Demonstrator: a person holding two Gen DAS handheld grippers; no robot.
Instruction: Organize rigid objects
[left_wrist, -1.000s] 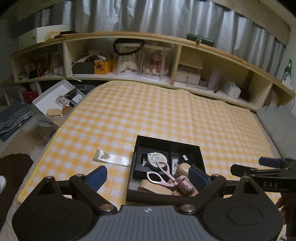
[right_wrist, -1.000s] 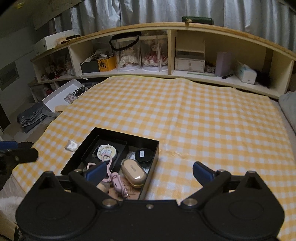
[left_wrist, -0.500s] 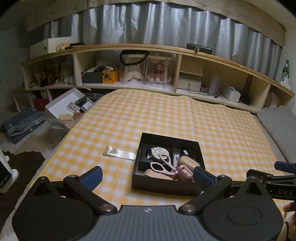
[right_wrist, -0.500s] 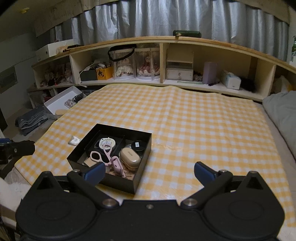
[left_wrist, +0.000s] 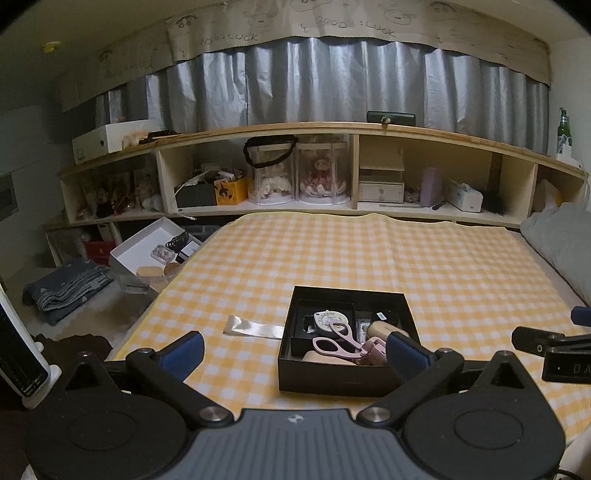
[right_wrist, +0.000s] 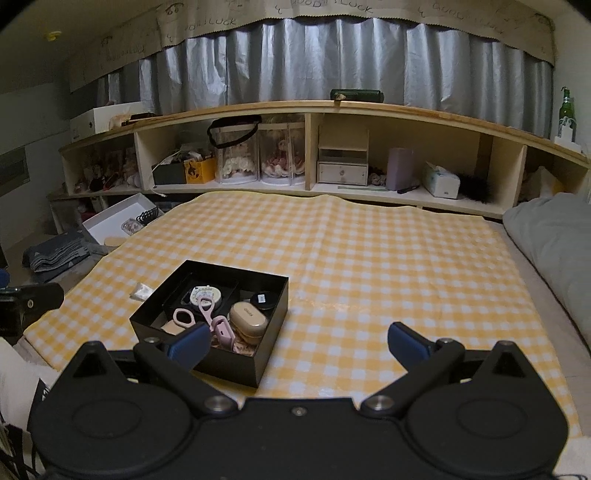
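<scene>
A bed covered with a yellow-and-white checked cloth carries an open black rectangular box near its front edge. A shiny clear plastic strip lies flat just beside the box.

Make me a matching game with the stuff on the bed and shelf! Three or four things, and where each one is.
Things:
1. pink curler
2. ribbon
3. green bottle
4. pillow

Places:
a. top of the shelf, right end
b. inside the black box
c. right edge of the bed
d. flat on the checked cloth beside the box

Pairs: 1-b, 2-d, 3-a, 4-c
</scene>
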